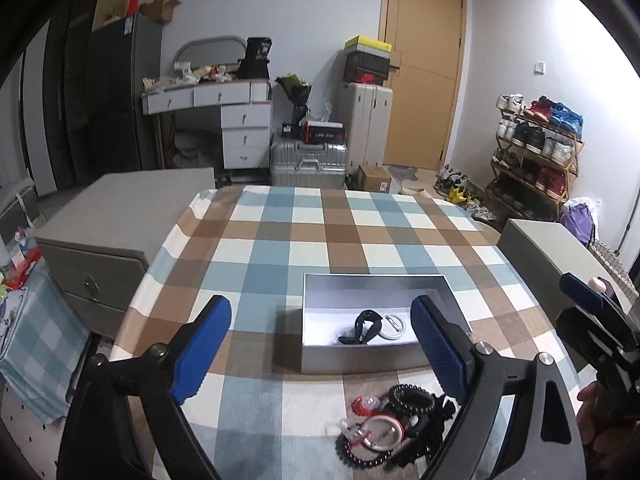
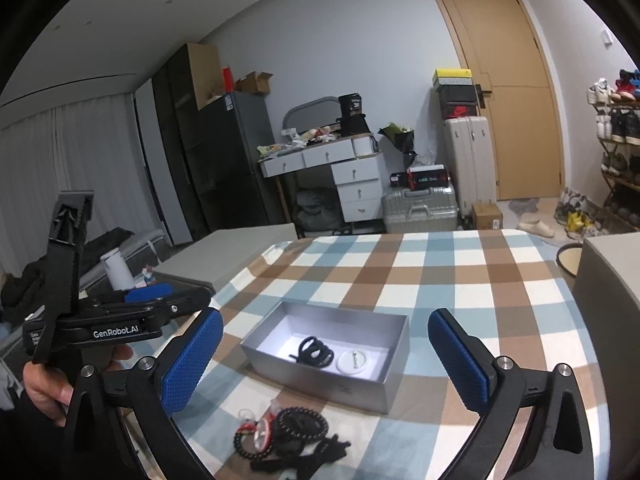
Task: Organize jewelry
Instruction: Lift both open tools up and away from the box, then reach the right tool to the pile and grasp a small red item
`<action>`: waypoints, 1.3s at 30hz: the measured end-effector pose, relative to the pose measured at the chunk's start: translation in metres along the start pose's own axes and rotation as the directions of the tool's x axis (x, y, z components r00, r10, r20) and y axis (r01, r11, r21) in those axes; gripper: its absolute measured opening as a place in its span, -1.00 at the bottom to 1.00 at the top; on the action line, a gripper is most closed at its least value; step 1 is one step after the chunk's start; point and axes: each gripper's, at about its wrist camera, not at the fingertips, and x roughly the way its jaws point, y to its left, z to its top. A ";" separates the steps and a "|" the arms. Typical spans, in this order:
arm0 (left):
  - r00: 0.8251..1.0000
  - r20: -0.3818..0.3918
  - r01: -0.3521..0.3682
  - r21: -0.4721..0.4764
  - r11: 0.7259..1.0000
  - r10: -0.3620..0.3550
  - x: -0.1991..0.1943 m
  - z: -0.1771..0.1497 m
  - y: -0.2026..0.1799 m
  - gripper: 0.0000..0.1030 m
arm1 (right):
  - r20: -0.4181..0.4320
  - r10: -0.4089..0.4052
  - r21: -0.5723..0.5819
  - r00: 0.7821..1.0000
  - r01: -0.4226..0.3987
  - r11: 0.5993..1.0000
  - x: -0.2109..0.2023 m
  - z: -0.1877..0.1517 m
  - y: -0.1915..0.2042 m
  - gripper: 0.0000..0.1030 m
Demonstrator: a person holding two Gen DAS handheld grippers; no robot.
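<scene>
A grey open box point(image 1: 320, 360) point(image 2: 352, 390) stands on the checked tablecloth. Inside lie a black hair tie point(image 1: 366, 326) point(image 2: 314, 352) and a white round badge point(image 1: 391, 326) point(image 2: 352, 361). In front of the box lies a tangled pile of jewelry point(image 1: 390, 420) point(image 2: 288, 436): black bead bracelets, a black coil, red and clear pieces. My left gripper point(image 1: 320, 344) is open and empty, above the table in front of the box; it also shows in the right wrist view point(image 2: 150, 294). My right gripper point(image 2: 326, 360) is open and empty, to the right of the pile.
The table with the checked cloth point(image 1: 320, 232) has grey cabinets on its left point(image 1: 116, 216) and right point(image 1: 540, 248). Behind stand a dressing table point(image 1: 224, 120), suitcases point(image 1: 308, 160), a door point(image 1: 424, 64) and a shoe rack point(image 1: 536, 152).
</scene>
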 end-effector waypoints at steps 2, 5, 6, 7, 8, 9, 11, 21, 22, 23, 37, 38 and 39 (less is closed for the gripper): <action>1.000 0.011 -0.012 -0.002 1.000 0.012 -0.004 -0.005 0.001 0.90 | 0.000 -0.004 -0.014 1.000 0.004 1.000 -0.006 -0.003 0.006 1.00; 0.998 0.030 -0.046 -0.015 0.999 0.046 -0.010 -0.018 0.003 0.97 | 0.005 -0.008 -0.034 1.000 0.008 0.999 -0.015 -0.010 0.014 1.00; 0.999 0.026 -0.042 -0.023 0.999 0.042 -0.010 -0.023 0.005 0.97 | 0.006 -0.009 -0.040 1.000 0.009 0.999 -0.017 -0.012 0.016 1.00; 0.999 0.018 -0.041 -0.029 0.999 0.041 -0.012 -0.027 0.005 0.97 | 0.006 -0.009 -0.044 1.000 0.010 0.999 -0.019 -0.015 0.018 1.00; 0.999 0.010 -0.040 -0.034 0.999 0.040 -0.012 -0.031 0.007 0.97 | 0.001 -0.009 -0.047 1.000 0.009 0.999 -0.020 -0.019 0.020 1.00; 0.999 0.002 -0.039 -0.041 0.998 0.039 -0.011 -0.036 0.010 0.97 | -0.005 -0.007 -0.048 1.000 0.007 0.999 -0.020 -0.021 0.021 1.00; 0.999 -0.001 -0.039 -0.047 0.998 0.039 -0.015 -0.045 0.011 0.97 | -0.022 -0.005 -0.051 1.000 0.003 0.999 -0.020 -0.029 0.022 1.00; 0.997 -0.079 0.018 -0.031 0.999 -0.020 -0.012 -0.088 0.020 0.97 | -0.160 0.000 -0.039 0.987 -0.007 0.999 -0.004 -0.070 0.024 1.00; 0.996 -0.093 0.014 -0.035 0.999 -0.017 -0.010 -0.092 0.022 0.97 | -0.171 0.005 -0.042 0.985 -0.012 0.999 -0.003 -0.073 0.025 1.00; 0.995 -0.102 0.017 -0.037 0.999 -0.021 -0.011 -0.097 0.023 0.97 | -0.182 0.007 -0.046 0.983 -0.015 0.999 -0.001 -0.076 0.026 1.00; 0.982 -0.183 0.025 -0.108 0.994 -0.044 -0.006 -0.124 0.053 0.97 | -0.292 0.095 -0.133 0.952 -0.139 0.981 0.041 -0.092 0.068 0.79; 0.982 -0.183 0.023 -0.113 0.993 -0.043 -0.006 -0.125 0.055 0.97 | -0.300 0.095 -0.146 0.949 -0.144 0.979 0.046 -0.091 0.071 0.71; 0.982 -0.184 0.018 -0.119 0.993 -0.040 -0.007 -0.127 0.058 0.97 | -0.308 0.098 -0.153 0.946 -0.151 0.977 0.051 -0.090 0.073 0.66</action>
